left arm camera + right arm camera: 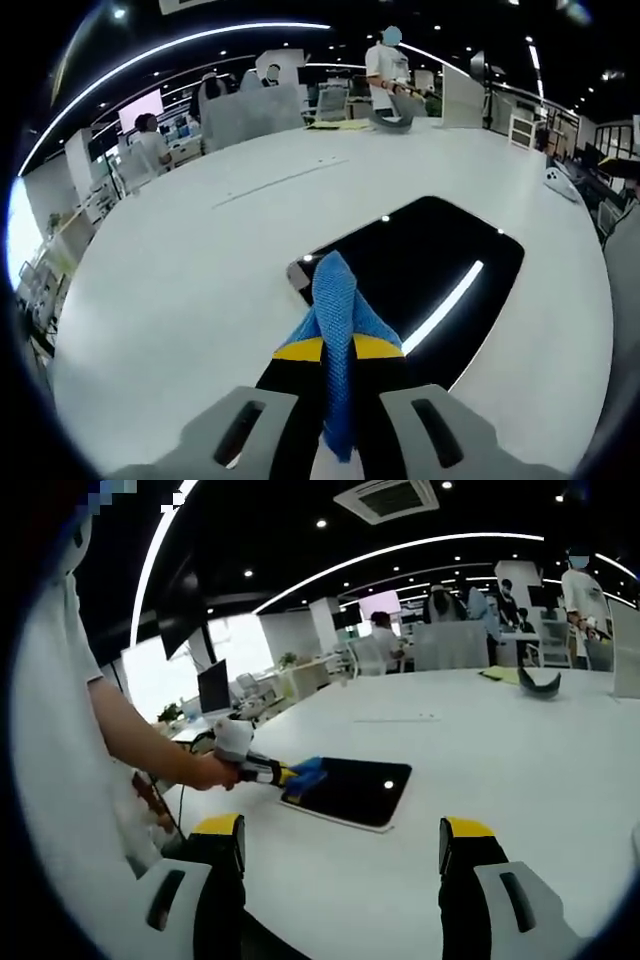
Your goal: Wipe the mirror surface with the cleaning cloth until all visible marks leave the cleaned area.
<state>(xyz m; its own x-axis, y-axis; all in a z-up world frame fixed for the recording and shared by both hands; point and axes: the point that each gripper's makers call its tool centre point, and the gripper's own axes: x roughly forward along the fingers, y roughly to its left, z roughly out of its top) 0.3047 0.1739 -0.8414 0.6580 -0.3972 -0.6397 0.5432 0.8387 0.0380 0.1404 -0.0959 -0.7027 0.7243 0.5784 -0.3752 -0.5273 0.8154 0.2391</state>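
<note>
**Blue cloth at the mirror's corner, held in the left jaws**

Left gripper view, left to right. At upper left, seated people and office desks line the far edge of the white tabletop (180, 290). At lower centre the left gripper (339, 352) rises from the bottom of the frame, its yellow-tipped black jaws closed tight on a blue cloth (338, 320); the cloth bunches up between them and hangs down below the grip. The upper end of the cloth lies over the near-left corner of the mirror (440, 260), a dark rounded rectangle flat on the tabletop that reflects ceiling lights as a bright streak and small dots. At upper centre a standing person (385, 70) is beside a grey curved object on the far tabletop. At far right a small white object (560, 182) rests near the tabletop edge.

Right gripper view, left to right. At left the person's white sleeve and bare forearm reach in, the hand (212, 771) holding the left gripper, which points toward the mirror at centre frame with the cloth at the mirror's left corner. Along the bottom the right gripper (341, 848) has its jaws spread wide apart with nothing between them, above bare tabletop and well apart from the mirror.
</note>
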